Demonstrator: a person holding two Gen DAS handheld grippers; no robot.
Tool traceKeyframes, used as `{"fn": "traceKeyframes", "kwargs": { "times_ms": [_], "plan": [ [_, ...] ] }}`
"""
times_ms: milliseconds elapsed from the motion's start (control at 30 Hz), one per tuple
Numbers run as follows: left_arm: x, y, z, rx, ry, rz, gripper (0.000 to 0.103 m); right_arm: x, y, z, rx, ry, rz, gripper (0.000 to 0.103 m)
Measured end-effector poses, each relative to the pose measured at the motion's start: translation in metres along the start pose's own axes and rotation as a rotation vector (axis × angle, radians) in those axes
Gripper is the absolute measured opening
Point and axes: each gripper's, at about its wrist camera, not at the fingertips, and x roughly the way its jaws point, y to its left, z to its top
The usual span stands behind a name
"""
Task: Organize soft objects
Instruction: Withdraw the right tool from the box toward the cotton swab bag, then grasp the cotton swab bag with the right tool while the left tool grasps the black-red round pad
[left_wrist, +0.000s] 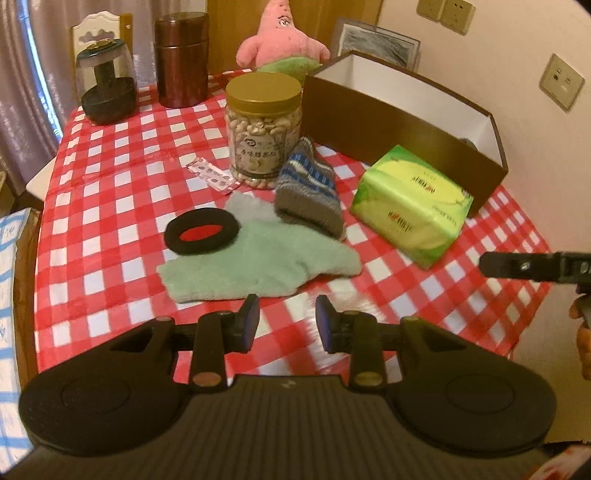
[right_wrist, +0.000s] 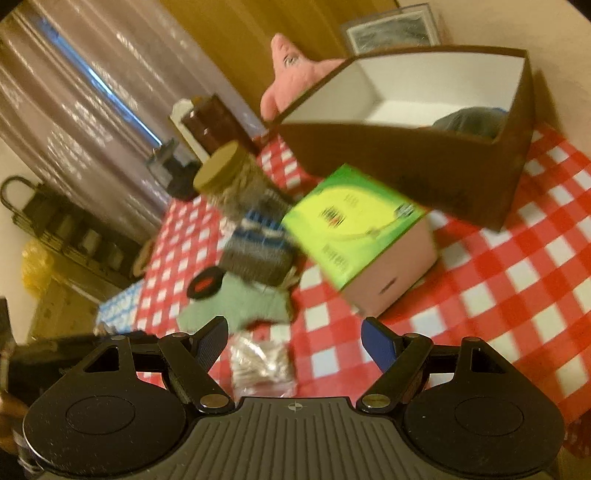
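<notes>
- Left wrist view is showing my left gripper (left_wrist: 286, 321) hovering over a red-and-white checked cloth (left_wrist: 110, 177), its fingers parted by a narrow gap and gripping nothing.
- Just ahead of those fingers a mint towel (left_wrist: 258, 266) is lying flat, with a black ring (left_wrist: 202, 230) resting on its far left corner and a grey striped sock (left_wrist: 308, 195) lying across its far edge.
- To the right of the sock a green tissue pack (left_wrist: 412, 206) is sitting just beside a brown box (left_wrist: 369, 125), which is standing open with something grey already in its near right corner.
- A pink plush (left_wrist: 282, 40) is sitting at the far edge, behind a nut jar (left_wrist: 263, 125).
- Right wrist view is showing my right gripper (right_wrist: 293, 341) with its fingers spread wide and empty, pointing toward the tissue pack; a small clear packet (right_wrist: 260, 360) is lying between them on the cloth.
- I am judging the step as reaching: left for the towel, right for the tissue pack.
- To do it well, I am thinking of pinching the towel's near edge low against the cloth, and lifting slowly so the ring and sock slide off rather than ride along.
- For the pack, I am planning to close across its narrower sides and squeeze gently, since it will crush.
</notes>
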Motion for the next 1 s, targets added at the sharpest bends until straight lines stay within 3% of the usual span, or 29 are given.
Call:
{"fn": "traceKeyframes", "kwargs": {
  "times_ms": [267, 467, 633, 700, 833, 1000],
  "plan": [
    [-0.001, 0.068, -0.016, 0.108, 0.021, -0.04, 0.031, 0.053, 0.078, -0.047, -0.037, 0.046, -0.123, 0.079],
    [0.009, 0.114, -0.025, 0.19, 0.029, -0.1, 0.031, 0.086, 0.124, -0.085, -0.082, 0.044, -0.283, 0.079],
    [0.01, 0.141, -0.03, 0.23, 0.042, -0.126, 0.031, 0.102, 0.14, -0.103, -0.018, 0.017, -0.392, 0.079],
    [0.009, 0.149, -0.029, 0.231, 0.041, -0.152, 0.036, 0.105, 0.146, -0.104, -0.006, 0.014, -0.412, 0.079],
    [0.017, 0.156, -0.027, 0.24, 0.033, -0.155, 0.037, 0.11, 0.152, -0.1, -0.038, 0.009, -0.452, 0.079],
    [0.03, 0.155, -0.021, 0.233, 0.053, -0.155, 0.04, 0.123, 0.142, -0.09, -0.079, 0.025, -0.486, 0.088]
  ]
}}
